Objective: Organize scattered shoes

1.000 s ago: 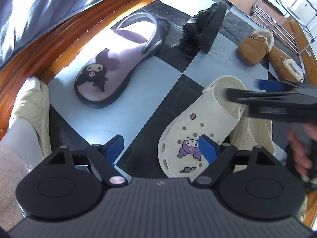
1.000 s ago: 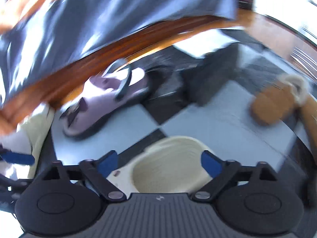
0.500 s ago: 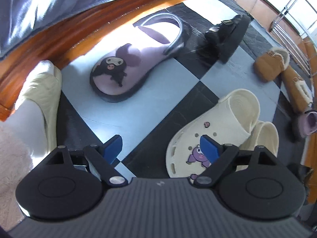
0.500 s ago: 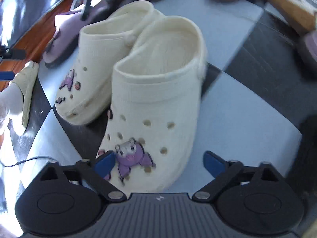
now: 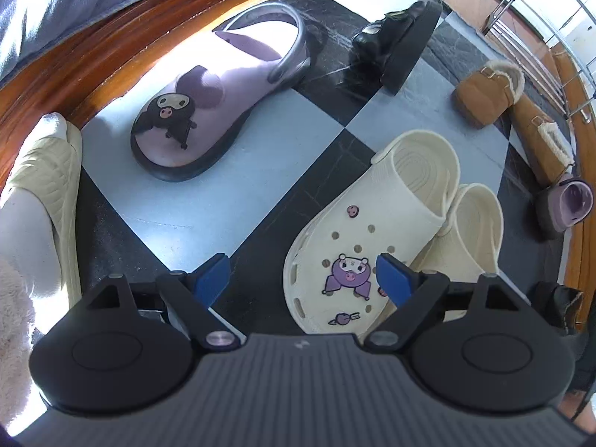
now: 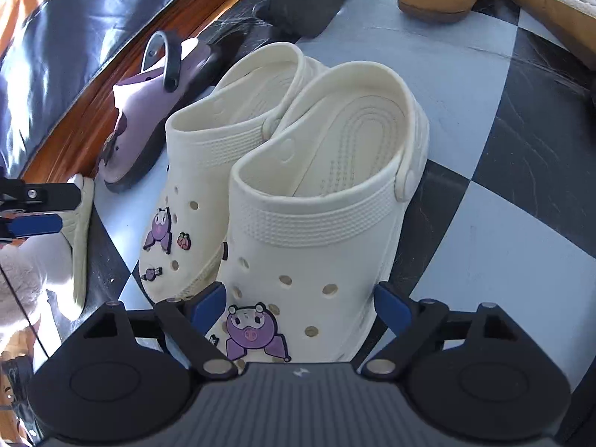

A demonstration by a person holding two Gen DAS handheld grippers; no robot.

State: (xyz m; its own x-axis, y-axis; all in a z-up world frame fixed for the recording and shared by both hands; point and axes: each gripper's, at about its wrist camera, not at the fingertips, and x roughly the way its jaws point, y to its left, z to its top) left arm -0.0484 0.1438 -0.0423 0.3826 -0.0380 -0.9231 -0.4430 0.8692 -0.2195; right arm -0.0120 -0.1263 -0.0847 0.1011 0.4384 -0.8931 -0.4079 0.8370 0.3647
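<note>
My right gripper (image 6: pixel 300 303) has its blue-padded fingers spread wide with nothing held, straddling the toe of the nearer cream clog (image 6: pixel 320 201), which touches its mate (image 6: pixel 208 171) side by side mid-floor; my left gripper (image 5: pixel 303 273) is equally wide and empty. I judge this pair done, so next I should take the lilac clog (image 5: pixel 219 85) by its rim near the floor's wooden border (image 5: pixel 93 59). The black sandal (image 5: pixel 398 41) lies on its side, tan slippers (image 5: pixel 488 93) beyond.
</note>
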